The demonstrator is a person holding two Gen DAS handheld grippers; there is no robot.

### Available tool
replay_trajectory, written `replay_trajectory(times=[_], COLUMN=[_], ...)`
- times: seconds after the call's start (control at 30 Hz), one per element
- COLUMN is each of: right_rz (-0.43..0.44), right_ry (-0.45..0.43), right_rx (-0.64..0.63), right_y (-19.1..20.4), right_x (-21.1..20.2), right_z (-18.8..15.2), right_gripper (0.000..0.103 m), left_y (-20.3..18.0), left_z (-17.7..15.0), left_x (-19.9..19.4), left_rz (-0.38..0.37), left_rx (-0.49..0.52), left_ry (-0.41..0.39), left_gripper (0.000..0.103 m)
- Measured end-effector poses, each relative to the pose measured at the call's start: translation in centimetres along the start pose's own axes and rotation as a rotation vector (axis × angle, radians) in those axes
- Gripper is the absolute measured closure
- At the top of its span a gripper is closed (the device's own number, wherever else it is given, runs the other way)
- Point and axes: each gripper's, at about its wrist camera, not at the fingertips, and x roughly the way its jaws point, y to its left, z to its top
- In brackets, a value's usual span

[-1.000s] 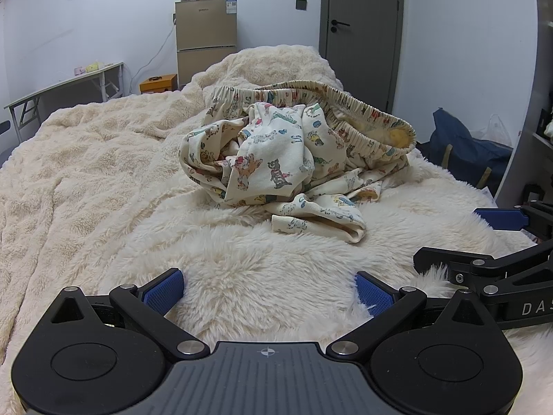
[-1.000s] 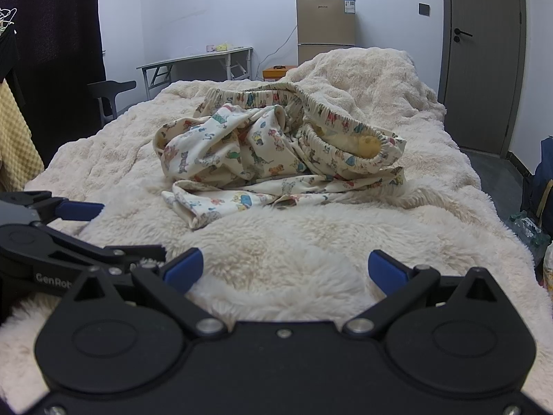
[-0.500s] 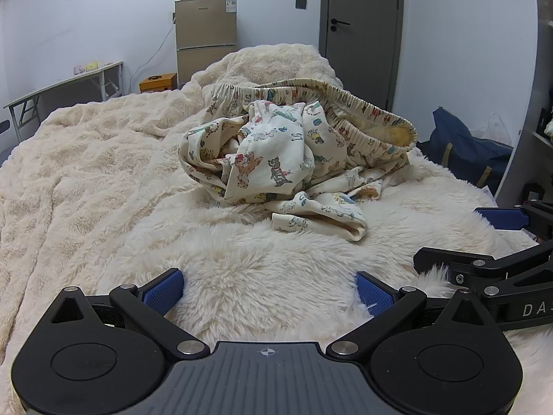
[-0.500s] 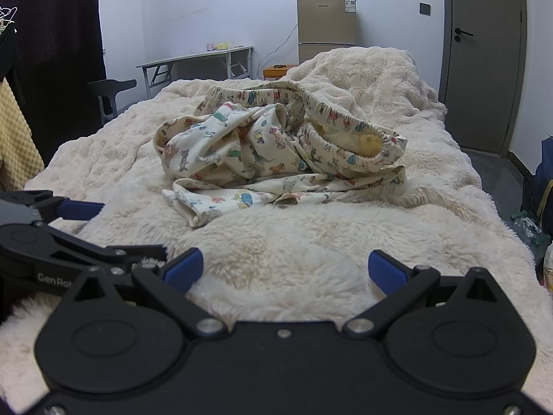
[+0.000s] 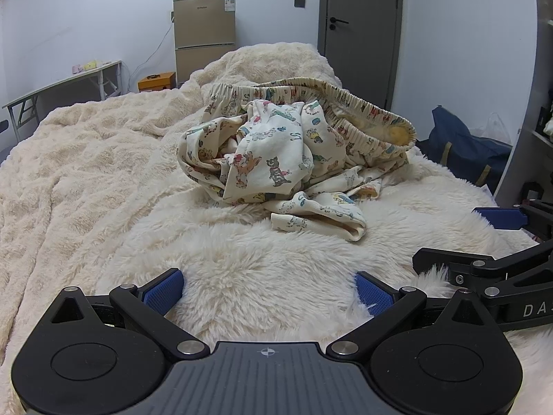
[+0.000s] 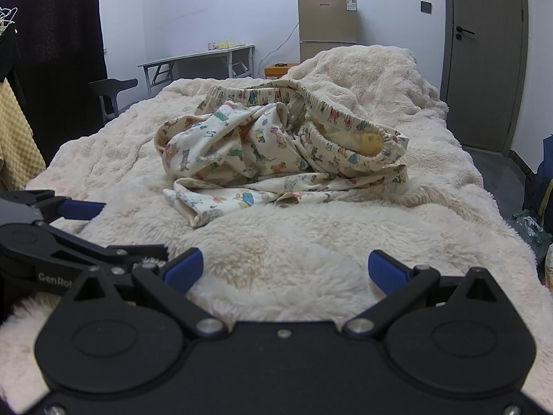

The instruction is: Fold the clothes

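A crumpled pair of cream pants (image 5: 276,159) printed with small cartoon animals lies in a heap on the fluffy cream blanket (image 5: 86,173) of a bed. Its elastic waistband (image 5: 363,110) stands open at the far right, and a leg cuff (image 5: 321,221) points toward me. My left gripper (image 5: 268,287) is open low over the blanket, short of the heap and holding nothing. To its right, my right gripper (image 5: 463,237) is open too. In the right wrist view the pants (image 6: 276,152) lie ahead of the open right gripper (image 6: 283,266), with the left gripper (image 6: 121,230) at the left.
A small fridge (image 5: 204,34) and a grey door (image 5: 361,27) stand behind the bed. A folding table (image 5: 62,86) and an orange box (image 5: 157,81) are at the back left. A blue bag (image 5: 459,148) sits on the floor at the right. A dark chair (image 6: 114,86) stands left of the bed.
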Motion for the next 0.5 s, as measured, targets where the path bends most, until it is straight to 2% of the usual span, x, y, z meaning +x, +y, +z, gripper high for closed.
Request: replay_trajectory(times=[0.5], right_rz=[0.003], right_ry=[0.001], right_rx=[0.000], right_y=[-0.09], right_x=[0.07], right_z=[0.11], right_gripper=[0.000], left_y=[0.10], left_z=[0.10], left_x=[-0.16], left_rz=[-0.004], left_rx=[0.003], left_ry=[0.002], left_gripper=[0.000])
